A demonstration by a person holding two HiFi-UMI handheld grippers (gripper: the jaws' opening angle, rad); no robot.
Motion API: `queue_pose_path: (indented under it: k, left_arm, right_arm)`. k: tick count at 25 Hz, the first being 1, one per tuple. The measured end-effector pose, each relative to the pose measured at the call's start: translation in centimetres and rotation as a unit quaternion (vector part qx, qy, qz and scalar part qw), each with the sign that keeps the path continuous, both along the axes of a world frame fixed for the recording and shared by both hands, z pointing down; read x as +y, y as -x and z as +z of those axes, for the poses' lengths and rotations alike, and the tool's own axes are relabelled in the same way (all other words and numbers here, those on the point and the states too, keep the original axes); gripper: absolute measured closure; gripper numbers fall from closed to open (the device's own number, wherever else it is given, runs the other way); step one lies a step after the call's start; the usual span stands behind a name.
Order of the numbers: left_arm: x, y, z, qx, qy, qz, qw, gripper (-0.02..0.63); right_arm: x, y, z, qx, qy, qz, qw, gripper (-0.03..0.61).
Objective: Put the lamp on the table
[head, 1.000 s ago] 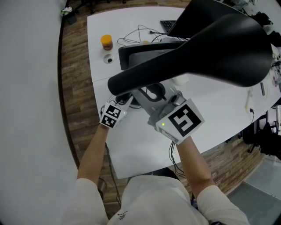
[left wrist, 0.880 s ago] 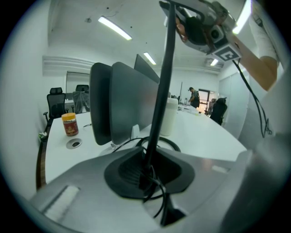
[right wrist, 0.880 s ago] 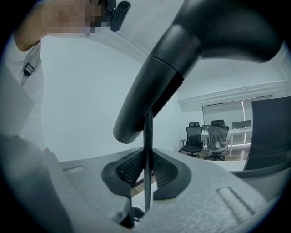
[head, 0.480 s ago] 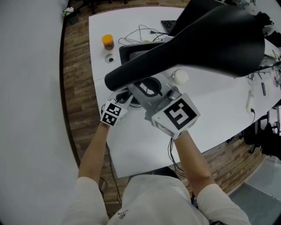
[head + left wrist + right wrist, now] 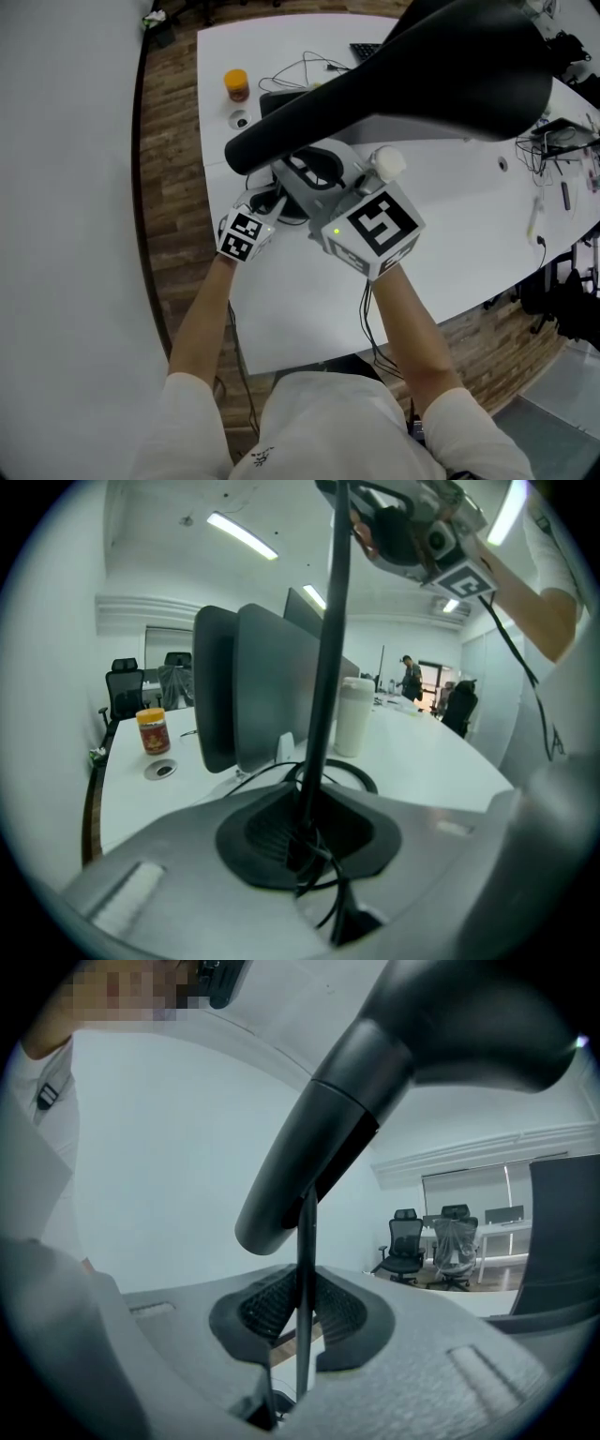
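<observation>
The lamp has a big black head (image 5: 441, 70) and a thin black pole (image 5: 323, 667). In the head view the head hangs over the white table (image 5: 450, 216) and hides much of it. My left gripper (image 5: 274, 204) is low on the pole; in its own view the left gripper (image 5: 305, 841) has pads shut around the pole and a black cord. My right gripper (image 5: 298, 183) holds higher up; in its view the right gripper (image 5: 300, 1335) pinches the pole (image 5: 304, 1269) under the head (image 5: 403, 1063).
On the table stand an orange jar (image 5: 236, 84), a dark monitor (image 5: 253, 686), a white cup (image 5: 387, 161), loose cables (image 5: 300, 70) and a keyboard (image 5: 366, 52). A black ring (image 5: 361, 775) lies behind the pole. Wood floor (image 5: 173, 141) runs along the table's left edge.
Both grippers and the lamp have shifted a little farther over the table. The white cup has come out from under the lamp head.
</observation>
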State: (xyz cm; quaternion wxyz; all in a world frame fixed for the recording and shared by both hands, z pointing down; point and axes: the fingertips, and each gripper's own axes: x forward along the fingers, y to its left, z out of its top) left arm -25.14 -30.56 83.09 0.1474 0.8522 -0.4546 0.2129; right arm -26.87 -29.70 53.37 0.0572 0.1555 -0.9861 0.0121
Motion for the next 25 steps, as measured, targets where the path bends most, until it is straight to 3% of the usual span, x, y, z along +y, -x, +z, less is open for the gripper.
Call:
queue_pose_path:
  k: [15,17,18,25]
  left_arm:
    - [0.1,0.6,-0.2,-0.001,0.009,-0.034,0.9994,0.547]
    - [0.3,0.7,-0.3,0.004,0.012,-0.044,0.999,0.516]
    - [0.6,0.7,-0.3,0.003,0.015,-0.046,0.9988,0.49]
    - [3.2,2.2,-2.8,0.009,0.004,-0.099,0.995,0.471]
  right_arm:
    - [-0.5,0.2,0.2,0.004,-0.001,-0.013,1.0,0.526]
    - [-0.5,-0.1,0.7,0.015,-0.004,-0.01,1.0,0.487]
    - [-0.5,-0.3,1.1,0.019,-0.003,-0.01,1.0,0.429]
    - [1.1,-3.2,1.2,0.017,0.008,-0.005,1.0,0.425]
